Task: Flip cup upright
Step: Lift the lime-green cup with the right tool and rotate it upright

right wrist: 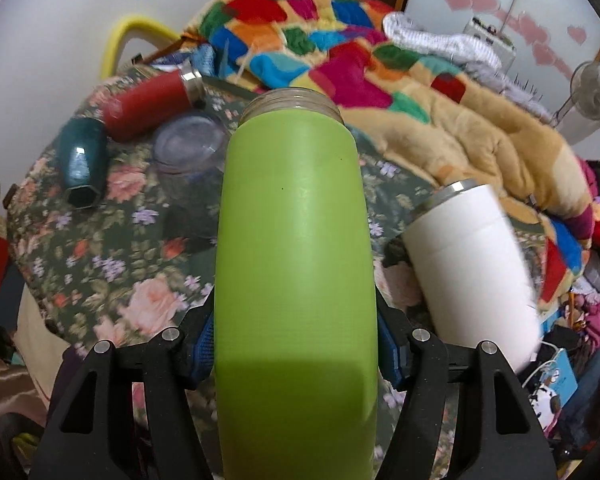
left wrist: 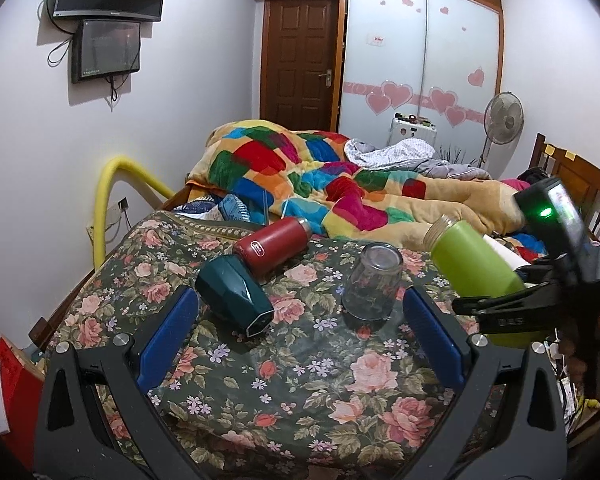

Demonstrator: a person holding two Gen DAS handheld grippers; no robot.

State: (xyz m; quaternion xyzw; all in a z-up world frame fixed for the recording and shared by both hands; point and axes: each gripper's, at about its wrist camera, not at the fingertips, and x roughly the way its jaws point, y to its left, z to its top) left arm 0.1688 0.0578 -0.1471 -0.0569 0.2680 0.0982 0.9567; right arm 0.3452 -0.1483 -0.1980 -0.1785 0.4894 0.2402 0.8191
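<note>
My right gripper [right wrist: 296, 344] is shut on a green cup [right wrist: 296, 240] and holds it tilted above the floral tablecloth, mouth pointing away; it also shows in the left wrist view [left wrist: 472, 264] at the right. My left gripper [left wrist: 300, 332] is open and empty, low over the cloth. A clear glass [left wrist: 373, 282] stands mouth down between its fingers, farther ahead. A red bottle [left wrist: 274, 246] and a dark teal cup [left wrist: 236, 296] lie on their sides at the left. A white tumbler [right wrist: 474, 264] stands tilted at the right.
The floral-covered table [left wrist: 260, 380] abuts a bed with a colourful patchwork quilt [left wrist: 300, 176]. A yellow padded rail [left wrist: 112, 196] stands at the left by the wall. Clutter and cables [right wrist: 560, 360] lie off the table's right edge.
</note>
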